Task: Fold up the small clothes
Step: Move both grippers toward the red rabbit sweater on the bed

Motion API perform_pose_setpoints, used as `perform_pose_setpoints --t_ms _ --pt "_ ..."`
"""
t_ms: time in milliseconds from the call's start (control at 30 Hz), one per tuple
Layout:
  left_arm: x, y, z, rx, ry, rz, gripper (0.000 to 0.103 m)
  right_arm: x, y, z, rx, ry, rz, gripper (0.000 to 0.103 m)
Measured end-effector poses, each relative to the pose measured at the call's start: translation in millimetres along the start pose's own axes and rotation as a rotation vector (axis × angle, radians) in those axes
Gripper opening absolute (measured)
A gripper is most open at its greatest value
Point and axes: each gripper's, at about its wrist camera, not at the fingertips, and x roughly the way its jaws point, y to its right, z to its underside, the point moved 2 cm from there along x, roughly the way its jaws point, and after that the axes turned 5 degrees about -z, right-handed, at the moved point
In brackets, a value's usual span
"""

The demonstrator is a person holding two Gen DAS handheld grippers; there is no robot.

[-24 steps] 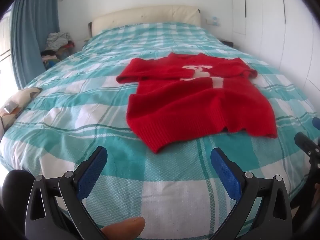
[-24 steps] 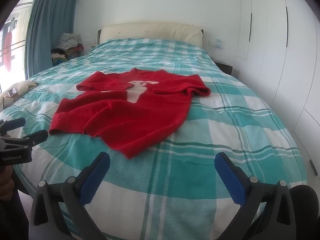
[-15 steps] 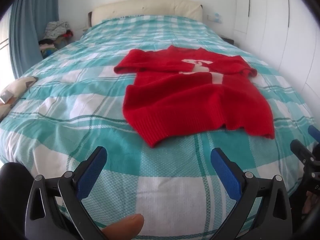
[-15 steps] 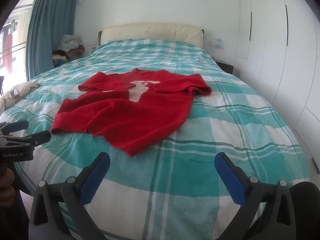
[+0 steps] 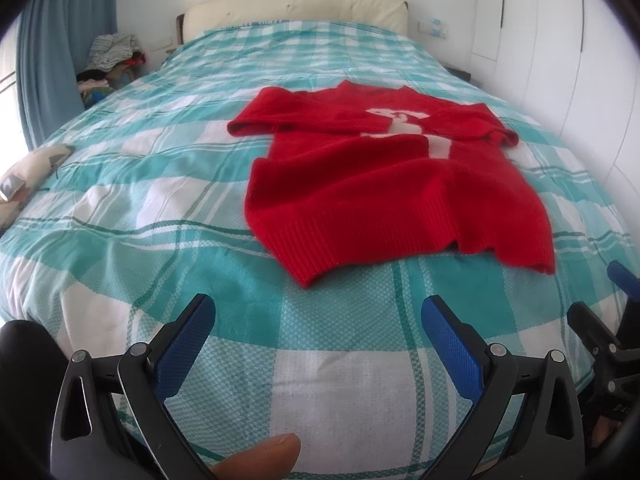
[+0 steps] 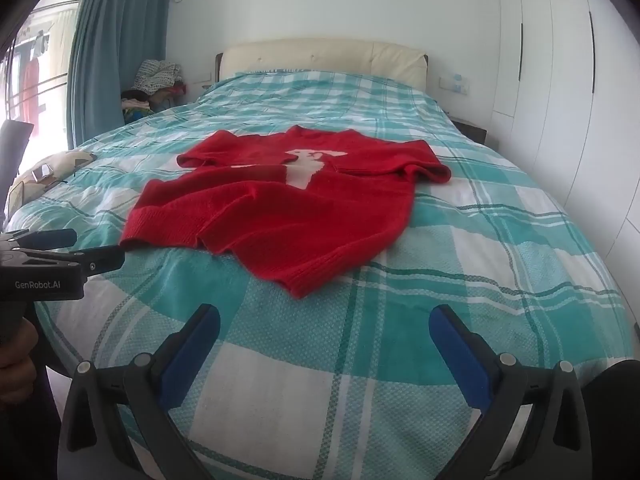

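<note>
Left wrist view: the left tongs (image 5: 318,322) hang wide apart and hold nothing above the near edge of the bed (image 5: 168,184); a red sweater (image 5: 394,184) lies spread on the checked cover, hem nearest. Right wrist view: the right tongs (image 6: 324,332) likewise gape wide, well short of that sweater (image 6: 288,208).

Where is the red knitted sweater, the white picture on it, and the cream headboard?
red knitted sweater (image 5: 380,192), left wrist view, middle of body.
white picture (image 6: 306,166), right wrist view, its centre.
cream padded headboard (image 6: 320,56), right wrist view, front face.
</note>
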Motion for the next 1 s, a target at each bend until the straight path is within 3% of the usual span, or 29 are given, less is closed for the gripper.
perform_pose_setpoints --t_ms 233,433,633,833,1000 --pt "-6.4 1.1 4.2 0.02 -0.021 -0.021 0.103 -8.4 0.2 -4.7 -0.003 0.036 -0.005 0.103" --pt "-36.0 1.0 -1.3 0.016 0.005 -0.026 0.103 -23.4 -1.6 -9.1 -0.017 0.086 -0.014 0.103" --pt "-50.9 -3.7 -10.4 -0.019 0.022 0.027 0.103 -33.2 -8.5 -13.7 -0.024 0.121 0.006 0.103" --pt "-45.0 -9.7 -6.7 -0.057 -0.009 0.095 0.103 -42.3 -16.3 -3.4 -0.032 0.066 0.001 0.103" --pt "-42.4 -16.9 -5.5 -0.049 -0.025 0.114 0.103 -63.8 -22.6 -17.4 -0.042 0.088 0.03 0.103"
